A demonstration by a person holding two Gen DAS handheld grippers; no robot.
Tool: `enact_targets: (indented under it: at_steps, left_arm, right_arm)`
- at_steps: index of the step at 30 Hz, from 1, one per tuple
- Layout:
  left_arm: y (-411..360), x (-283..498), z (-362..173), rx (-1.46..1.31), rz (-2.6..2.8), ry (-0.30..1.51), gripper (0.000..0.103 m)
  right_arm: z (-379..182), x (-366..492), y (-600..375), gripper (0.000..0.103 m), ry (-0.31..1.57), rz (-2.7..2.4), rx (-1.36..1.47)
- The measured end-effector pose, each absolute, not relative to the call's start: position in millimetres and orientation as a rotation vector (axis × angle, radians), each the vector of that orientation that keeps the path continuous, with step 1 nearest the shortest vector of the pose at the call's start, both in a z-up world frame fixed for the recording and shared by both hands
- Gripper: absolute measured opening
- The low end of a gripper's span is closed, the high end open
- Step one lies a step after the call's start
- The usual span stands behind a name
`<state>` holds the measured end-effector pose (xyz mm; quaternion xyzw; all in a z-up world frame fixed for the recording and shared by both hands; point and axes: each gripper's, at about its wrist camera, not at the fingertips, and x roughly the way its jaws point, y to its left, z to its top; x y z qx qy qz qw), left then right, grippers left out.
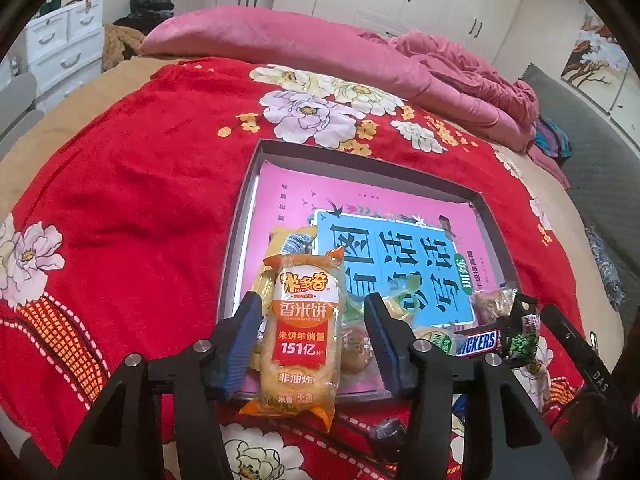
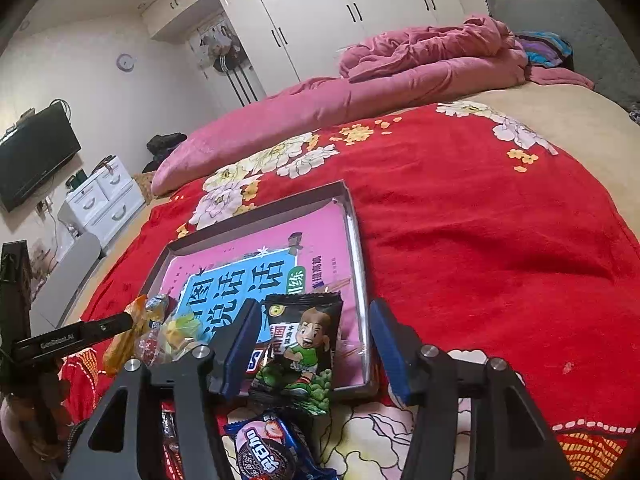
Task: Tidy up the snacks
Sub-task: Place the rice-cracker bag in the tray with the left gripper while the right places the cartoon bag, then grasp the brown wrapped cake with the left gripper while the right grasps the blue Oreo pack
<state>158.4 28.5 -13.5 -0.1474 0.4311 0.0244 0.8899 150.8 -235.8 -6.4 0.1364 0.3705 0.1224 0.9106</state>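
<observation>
This is a bedroom, and the work is done on a big bed with a red flower blanket (image 1: pixel 132 208) on top. On the blanket sits a flat metal tray (image 1: pixel 248 184) with low walls, and a pink and blue book (image 1: pixel 400 248) lies flat inside it. The snacks go along the near edge of the tray. The orange rice cracker pack (image 1: pixel 302 332) stands in the gap of the left gripper (image 1: pixel 314 344). Its fingers are partly apart and do not seem to press the pack, so I think it has been let go. Its bottom end hangs over the near wall of the tray onto the blanket. The black pack with a cartoon boy (image 2: pixel 302 344) sits in the gap of the right gripper (image 2: pixel 316 348). It lies close to one blue finger, but I cannot tell if they touch, and the other finger is well clear. This pack also sticks out over the near wall. To do this step well, I think each hand should lift away slowly and straight, so the fingers do not drag the packs back out. A small push forward first could help them lie fully inside. Also in the tray are a Snickers bar (image 1: pixel 478 342), a yellow-green pack (image 2: pixel 182 330) and some small sweets. A blue Oreo pack (image 2: pixel 268 450) is not in the tray yet. It waits on the blanket, just below the black pack.
</observation>
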Motion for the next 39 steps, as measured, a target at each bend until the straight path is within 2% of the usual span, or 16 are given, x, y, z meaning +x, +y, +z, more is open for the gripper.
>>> enact_targets:
  at_steps: [4,7,13,18,29,39]
  left_arm:
    - [28,156,-9,-0.299,0.047,0.887,0.058]
    - [27,154,-6,-0.298,0.046,0.884,0.065]
    - [23,149,-1,-0.292,0.038,0.877,0.07]
    - [20,144,1,-0.286,0.028,0.881,0.071]
    - [12,122,1,-0.253,-0.012,0.902,0.071]
    - [-7,99,-14,-0.198,-0.058,0.946,0.071]
  right_arm:
    - [-4,149,-238,0.057,0.754,0.251,0.277]
    - [-2,146,-239,0.061,0.741,0.249,0.279]
    - [5,141,-237,0.066,0.714,0.257,0.265]
    - [9,136,-236,0.071,0.696,0.273,0.257]
    - [13,117,-246,0.073,0.711,0.311,0.302]
    - [9,102,-237,0.079,0.769,0.395,0.233]
